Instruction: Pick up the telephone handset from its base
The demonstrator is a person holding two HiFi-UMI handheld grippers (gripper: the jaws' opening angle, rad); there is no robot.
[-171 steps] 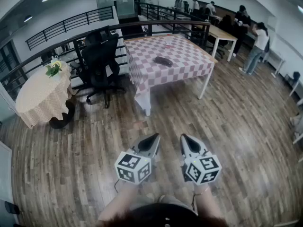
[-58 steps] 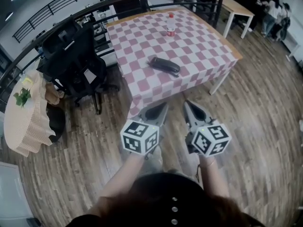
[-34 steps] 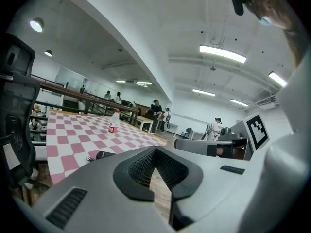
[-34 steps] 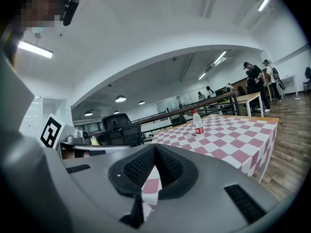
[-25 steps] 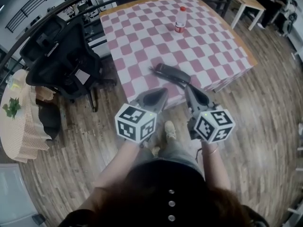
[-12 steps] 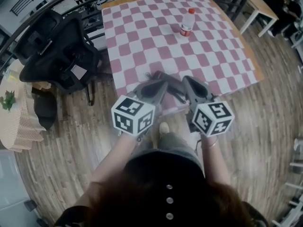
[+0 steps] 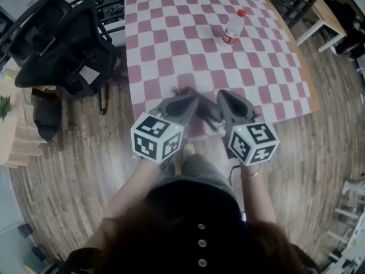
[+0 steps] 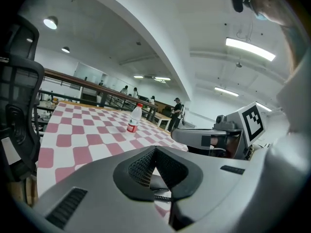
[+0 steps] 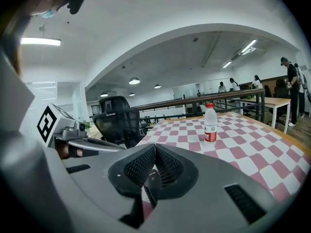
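Note:
A black telephone [image 7: 205, 109] with its handset on the base lies near the front edge of the checked table [image 7: 171, 39]. My left gripper [image 7: 192, 99] hangs just left of it, jaws shut and empty. Just right of the phone is my right gripper [image 7: 222, 94], also shut with nothing held. The phone is mostly hidden between the two gripper bodies. In the left gripper view the shut tips [image 8: 155, 148] sit over a dark piece of the phone [image 8: 158, 182] and its coiled cord [image 8: 163, 197]. Below the shut tips [image 9: 155, 145] in the right gripper view, the cord [image 9: 147, 193] shows.
A plastic water bottle with a red cap [image 7: 232, 27] stands further back on the table. A black office chair [image 7: 63, 44] stands left of the table, a cloth-covered round table [image 7: 17, 130] beyond it. A wooden floor surrounds the table. People stand far off [image 9: 293, 89].
The view and both grippers have closed in on the table. The grippers went from in front of the table edge to flanking the phone. Both stayed shut.

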